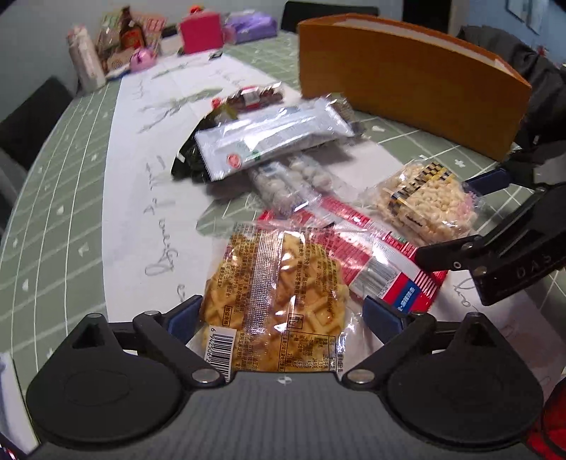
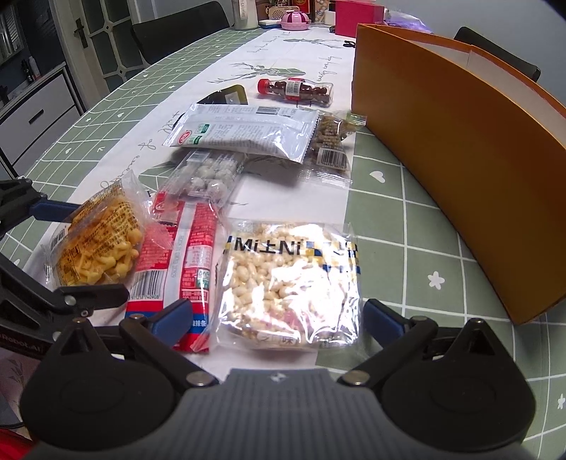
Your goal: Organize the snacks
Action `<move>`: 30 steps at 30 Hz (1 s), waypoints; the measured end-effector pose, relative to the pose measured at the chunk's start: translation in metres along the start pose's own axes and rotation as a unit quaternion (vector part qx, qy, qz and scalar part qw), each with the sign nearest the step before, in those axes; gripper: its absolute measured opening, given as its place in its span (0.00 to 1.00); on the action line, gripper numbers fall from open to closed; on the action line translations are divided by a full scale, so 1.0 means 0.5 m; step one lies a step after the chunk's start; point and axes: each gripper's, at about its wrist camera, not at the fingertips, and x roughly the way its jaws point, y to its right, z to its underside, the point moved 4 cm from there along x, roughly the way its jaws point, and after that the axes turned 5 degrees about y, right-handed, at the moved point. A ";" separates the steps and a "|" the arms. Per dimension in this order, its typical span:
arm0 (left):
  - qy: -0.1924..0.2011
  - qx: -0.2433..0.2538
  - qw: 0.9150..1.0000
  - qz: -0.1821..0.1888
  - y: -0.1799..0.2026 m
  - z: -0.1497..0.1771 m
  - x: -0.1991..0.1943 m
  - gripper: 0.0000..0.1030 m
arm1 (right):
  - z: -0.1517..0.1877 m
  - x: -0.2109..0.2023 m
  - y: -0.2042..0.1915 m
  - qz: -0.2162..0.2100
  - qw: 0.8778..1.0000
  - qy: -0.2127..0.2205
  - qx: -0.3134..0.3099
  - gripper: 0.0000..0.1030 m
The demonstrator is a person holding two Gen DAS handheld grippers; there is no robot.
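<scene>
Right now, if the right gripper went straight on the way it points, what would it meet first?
Most likely the clear bag of puffed rice, which lies between the open fingers of the right gripper on the table. Depth is hard to judge.

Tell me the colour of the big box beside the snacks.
The box is orange outside, white inside; right wrist view shows it best.

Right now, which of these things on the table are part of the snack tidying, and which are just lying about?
Part of the job:
- waffle pack, between the open left tool
- puffed rice pack, between the open right tool
- red sausage pack
- white pouch
- bottle of dark balls
- orange box

Lying about:
- pink box
- purple pack
</scene>
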 end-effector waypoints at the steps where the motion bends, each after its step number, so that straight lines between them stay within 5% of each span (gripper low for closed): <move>1: -0.011 -0.014 1.000 0.002 -0.004 0.001 0.003 1.00 | 0.000 0.000 0.000 0.002 1.000 0.001 -0.001 0.97; 17: -0.001 -0.083 0.996 -0.040 -0.010 0.011 -0.004 1.00 | 0.006 -0.002 -0.001 0.006 1.000 0.006 -0.004 0.97; 22: 0.009 -0.066 0.997 -0.037 0.002 0.009 -0.017 0.96 | 0.007 -0.006 0.005 0.006 1.000 0.004 0.006 0.96; 27: 0.021 -0.055 0.997 -0.040 0.006 0.003 -0.034 0.88 | 0.003 -0.018 0.011 0.006 1.000 0.009 0.013 0.78; 30: 0.028 -0.062 0.997 -0.032 0.005 -0.005 -0.046 0.87 | 0.003 -0.020 0.014 0.007 1.000 0.009 0.014 0.76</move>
